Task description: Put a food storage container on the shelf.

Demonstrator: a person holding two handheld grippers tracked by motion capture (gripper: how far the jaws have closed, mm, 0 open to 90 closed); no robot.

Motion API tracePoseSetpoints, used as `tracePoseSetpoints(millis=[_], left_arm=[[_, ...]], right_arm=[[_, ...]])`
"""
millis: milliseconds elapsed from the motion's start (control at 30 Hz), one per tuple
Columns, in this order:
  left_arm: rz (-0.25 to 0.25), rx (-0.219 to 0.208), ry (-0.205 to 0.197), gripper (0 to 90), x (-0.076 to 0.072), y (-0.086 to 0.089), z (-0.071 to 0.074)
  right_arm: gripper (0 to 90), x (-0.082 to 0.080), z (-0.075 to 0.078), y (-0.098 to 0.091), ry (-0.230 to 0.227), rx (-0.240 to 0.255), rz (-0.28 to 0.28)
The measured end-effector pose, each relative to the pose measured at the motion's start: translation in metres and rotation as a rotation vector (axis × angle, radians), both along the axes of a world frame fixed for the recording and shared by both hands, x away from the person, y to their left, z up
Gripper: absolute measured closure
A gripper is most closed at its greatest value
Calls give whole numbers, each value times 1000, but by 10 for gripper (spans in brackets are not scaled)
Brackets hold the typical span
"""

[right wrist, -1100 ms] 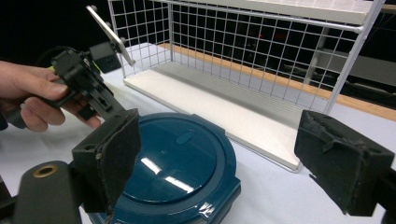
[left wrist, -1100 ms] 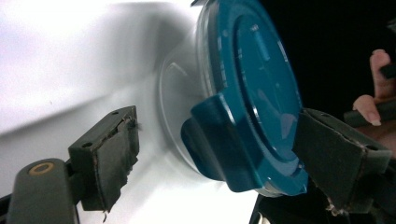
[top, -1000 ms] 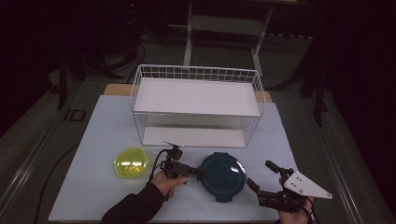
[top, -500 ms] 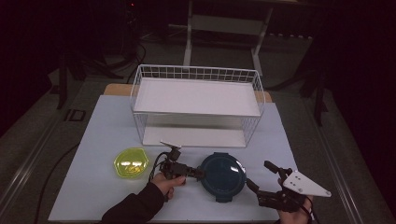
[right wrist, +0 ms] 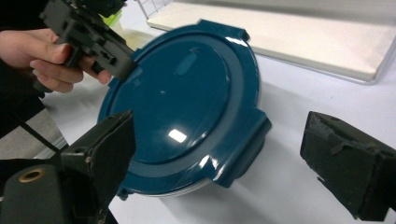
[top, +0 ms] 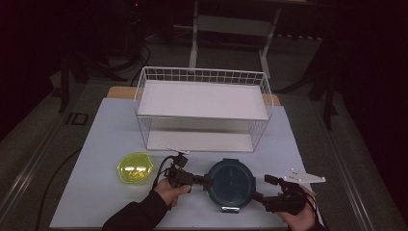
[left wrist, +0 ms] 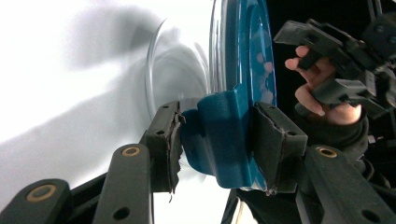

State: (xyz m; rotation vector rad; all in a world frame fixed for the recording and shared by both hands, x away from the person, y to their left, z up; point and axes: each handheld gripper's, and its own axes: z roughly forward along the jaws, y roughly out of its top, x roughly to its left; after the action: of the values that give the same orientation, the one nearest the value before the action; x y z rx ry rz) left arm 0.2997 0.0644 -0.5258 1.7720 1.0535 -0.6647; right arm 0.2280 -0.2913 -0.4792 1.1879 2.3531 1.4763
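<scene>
A round clear container with a dark teal lid sits at the front middle of the white table top. My left gripper reaches its left edge from the left. In the left gripper view its jaws have just been closing and the pads now press on both sides of the lid's teal latch tab. My right gripper is at the container's right side, open. In the right gripper view its jaws stand wide on either side of the near latch tab, not touching it.
A white wire two-shelf rack stands behind the container. A yellow-green six-sided lid lies to the left of the left hand. The table's front edge is close beneath both hands.
The right gripper has shifted a little left toward the container's right edge. The left hand has stayed put at the lid's left tab.
</scene>
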Motion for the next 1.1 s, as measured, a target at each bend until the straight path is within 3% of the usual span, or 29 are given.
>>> tracePoseSetpoints(millis=[100,200,300,400,700,1100], left_arm=[[-15,0,-24,537,-2,1,1],[-55,7,-66,541,-4,1,3],[-79,10,-86,546,-5,2,5],[-98,10,-105,549,-6,2,5],[-119,11,-134,553,-8,2,6],[-112,-1,-143,556,-11,5,4]], right_arm=[[179,5,-3,-4,55,25,5],[258,8,-7,-5,91,14,23],[365,11,-12,-5,126,9,45],[419,13,-14,-5,157,14,61],[490,15,-16,-6,208,51,105],[525,20,-25,-12,306,158,147]])
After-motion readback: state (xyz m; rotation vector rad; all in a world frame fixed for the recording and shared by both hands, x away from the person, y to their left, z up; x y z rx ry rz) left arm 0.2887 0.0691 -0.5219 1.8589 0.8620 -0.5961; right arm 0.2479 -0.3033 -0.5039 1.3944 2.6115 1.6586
